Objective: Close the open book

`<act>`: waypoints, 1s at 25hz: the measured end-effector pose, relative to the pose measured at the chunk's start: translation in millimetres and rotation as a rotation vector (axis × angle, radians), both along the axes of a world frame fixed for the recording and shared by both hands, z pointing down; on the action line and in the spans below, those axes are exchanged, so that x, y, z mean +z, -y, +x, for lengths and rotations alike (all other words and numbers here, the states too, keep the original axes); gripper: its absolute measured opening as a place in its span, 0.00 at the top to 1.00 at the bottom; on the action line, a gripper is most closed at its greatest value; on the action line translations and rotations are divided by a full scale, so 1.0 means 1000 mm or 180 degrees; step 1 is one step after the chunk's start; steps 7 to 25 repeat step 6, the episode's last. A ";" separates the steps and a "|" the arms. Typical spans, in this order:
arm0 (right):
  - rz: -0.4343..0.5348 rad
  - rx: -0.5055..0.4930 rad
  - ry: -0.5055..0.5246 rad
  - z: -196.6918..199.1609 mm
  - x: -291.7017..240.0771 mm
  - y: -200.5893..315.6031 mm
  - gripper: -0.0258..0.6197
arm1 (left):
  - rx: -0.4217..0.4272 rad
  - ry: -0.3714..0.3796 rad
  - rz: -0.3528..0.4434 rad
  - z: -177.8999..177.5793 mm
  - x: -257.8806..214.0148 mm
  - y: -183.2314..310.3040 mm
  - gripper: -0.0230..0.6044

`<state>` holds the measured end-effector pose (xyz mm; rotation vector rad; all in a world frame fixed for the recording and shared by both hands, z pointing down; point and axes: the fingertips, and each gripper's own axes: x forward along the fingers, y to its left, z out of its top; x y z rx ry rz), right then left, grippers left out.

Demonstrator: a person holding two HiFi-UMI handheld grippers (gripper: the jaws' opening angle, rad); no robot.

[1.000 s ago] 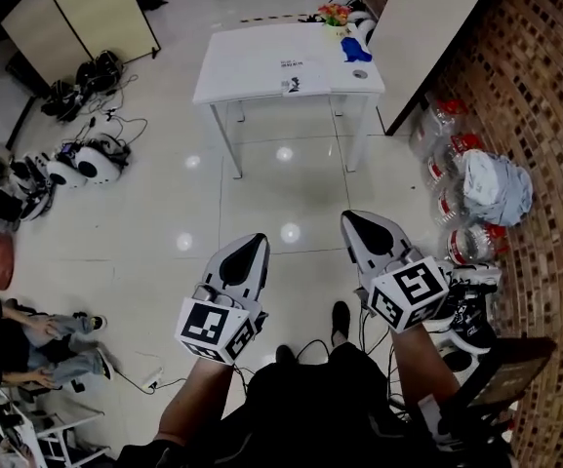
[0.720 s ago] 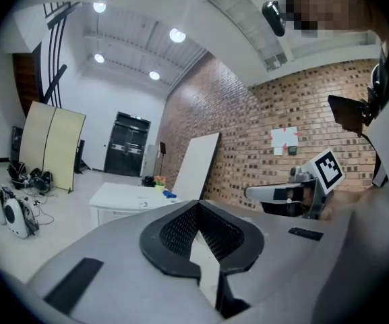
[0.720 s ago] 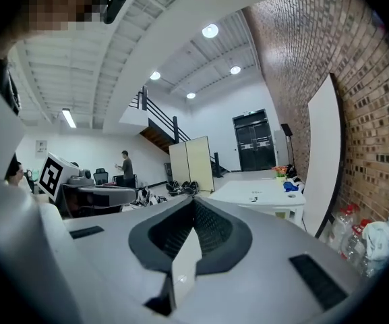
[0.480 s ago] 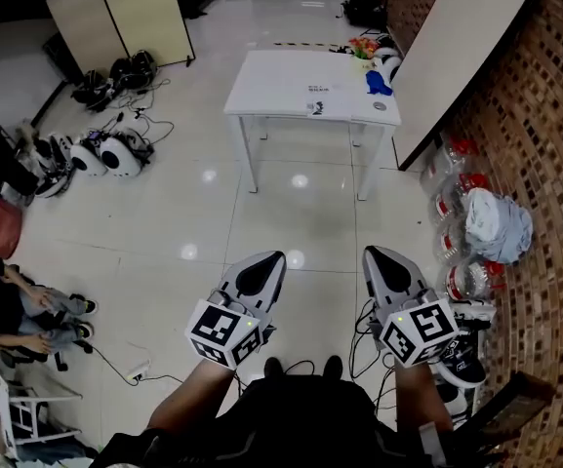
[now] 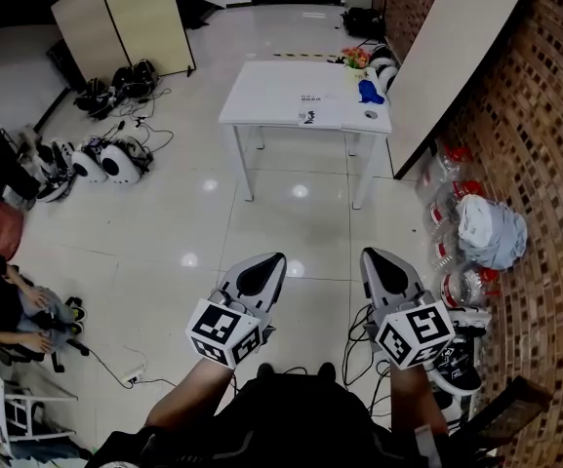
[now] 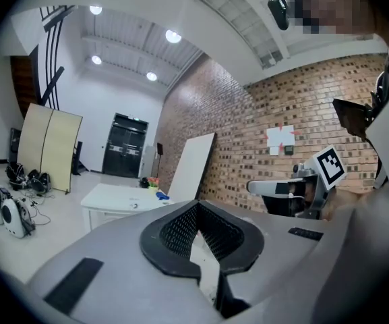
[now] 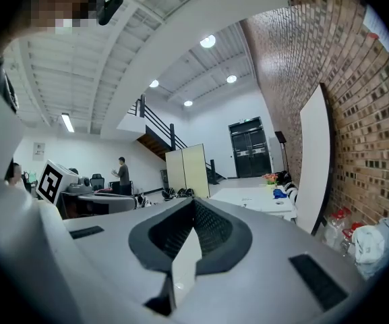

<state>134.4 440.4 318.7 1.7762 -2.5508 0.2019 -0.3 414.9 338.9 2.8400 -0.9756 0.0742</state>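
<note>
Since both grippers hang level over the tiled floor, we log the scene from the head view.

- Far left: a folding screen and white headsets on the floor.
- Left gripper: fingers clenched tip to tip, grasping nothing. Its own view agrees.
- Ahead, well apart from both grippers: a white counter.
- Near the counter's front edge lies a flat pale thing with dark print, which we take for the book. It is too small to tell whether it is open. It sits between the lines of the two grippers, with bare floor between it and the fingers.
- On the counter's right end: a blue thing.
- Right gripper: fingers clenched and empty, as its own view shows.
- Far right: bags against the brick wall.
</note>
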 end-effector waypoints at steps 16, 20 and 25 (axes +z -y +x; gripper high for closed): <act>0.0036 0.0001 -0.0015 0.008 -0.006 -0.002 0.96 | -0.0018 0.0020 0.0033 0.006 -0.008 -0.002 0.96; 0.0036 0.0001 -0.0015 0.008 -0.006 -0.002 0.96 | -0.0018 0.0020 0.0033 0.006 -0.008 -0.002 0.96; 0.0036 0.0001 -0.0015 0.008 -0.006 -0.002 0.96 | -0.0018 0.0020 0.0033 0.006 -0.008 -0.002 0.96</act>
